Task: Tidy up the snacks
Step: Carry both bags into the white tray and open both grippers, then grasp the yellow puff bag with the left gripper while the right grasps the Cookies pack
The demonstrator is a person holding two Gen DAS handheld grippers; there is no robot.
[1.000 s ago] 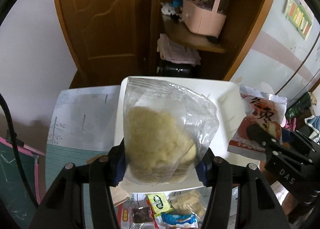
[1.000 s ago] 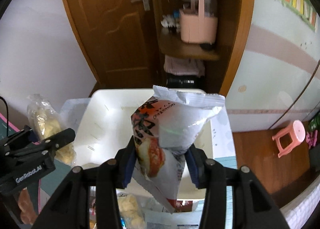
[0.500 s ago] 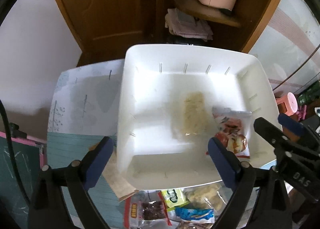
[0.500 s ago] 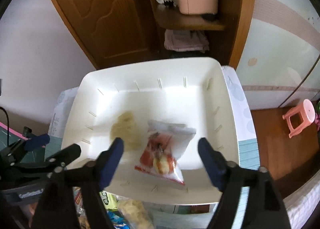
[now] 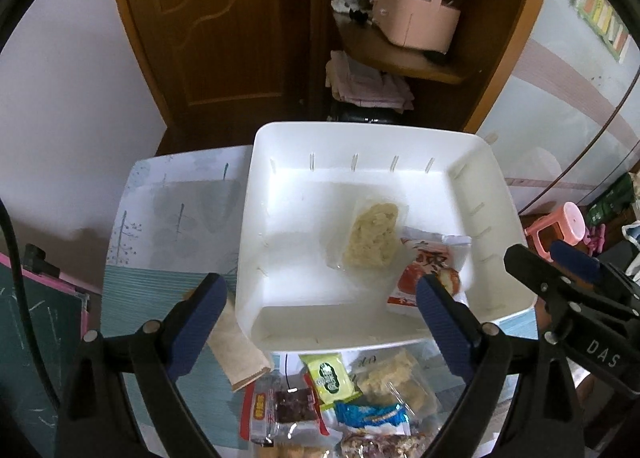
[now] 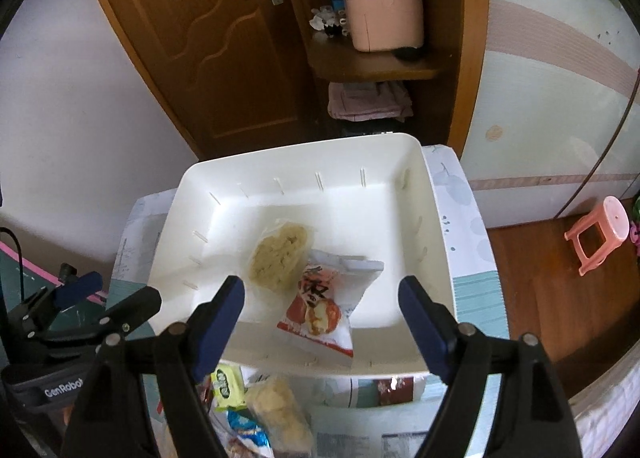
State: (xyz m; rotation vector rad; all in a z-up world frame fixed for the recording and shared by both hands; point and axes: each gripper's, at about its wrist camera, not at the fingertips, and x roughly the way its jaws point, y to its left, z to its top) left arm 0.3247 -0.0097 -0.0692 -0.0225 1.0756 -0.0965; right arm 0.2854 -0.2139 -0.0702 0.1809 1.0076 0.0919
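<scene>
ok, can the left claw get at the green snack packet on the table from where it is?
Probably yes. The left claw is open and empty, and the green snack packet lies uncovered just below it, in front of the white bin, with other packets crowding its lower edge.

Ahead of you: brown wooden door point(image 6: 208, 46), pale wall point(image 6: 80, 130) to its left. Corner shelf point(image 6: 372, 66) carries a pink caddy point(image 6: 384, 18); folded cloths point(image 6: 368, 102) below. Pink stool point(image 6: 598, 236) on wood floor point(image 6: 532, 258).

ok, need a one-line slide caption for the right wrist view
Open right hand-held gripper above white bin holding a clear bag of pale snacks and a red-and-white packet; more snacks wait outside.
</scene>
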